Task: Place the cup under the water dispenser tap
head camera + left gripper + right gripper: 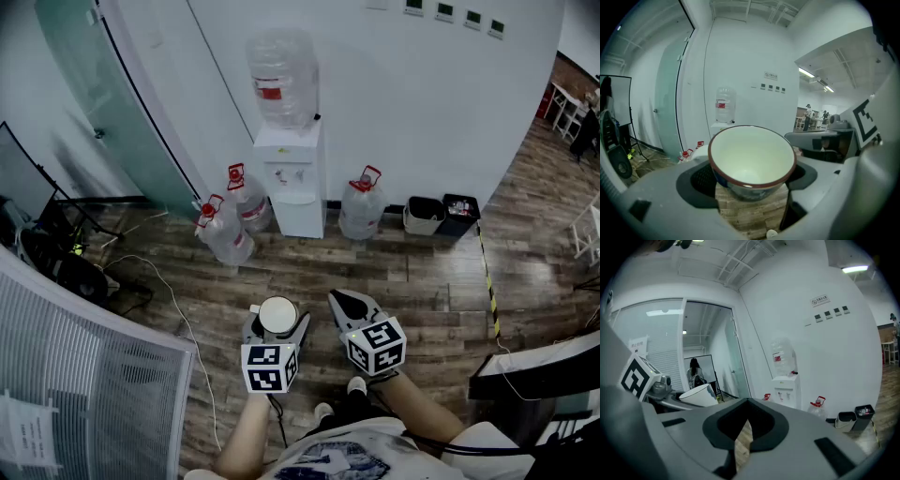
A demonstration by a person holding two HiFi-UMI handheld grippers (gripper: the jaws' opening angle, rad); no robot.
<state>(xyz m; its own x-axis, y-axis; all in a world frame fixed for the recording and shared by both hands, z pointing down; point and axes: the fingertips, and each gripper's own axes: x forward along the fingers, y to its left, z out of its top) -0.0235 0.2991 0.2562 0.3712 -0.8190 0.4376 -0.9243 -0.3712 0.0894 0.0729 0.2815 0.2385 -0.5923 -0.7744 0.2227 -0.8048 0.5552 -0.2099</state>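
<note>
Head view, layout: the water dispenser is seen at 12 o'clock from the left gripper, well apart across the wooden floor.
Load: the cup is carried upright, mouth up, between the left jaws; it is not yet under the tap.
Left grip: the jaws are spread wide and clamped on the cup's wall below the rim.
Idle side: the right gripper is pressed together with nothing held, at 3 o'clock of the cup.
Nearer hand: the left is judged to make the approach.

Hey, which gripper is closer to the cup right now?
Left. The left gripper holds the cup between its fingers; the right gripper sits beside it, shut and empty, not touching.
</note>
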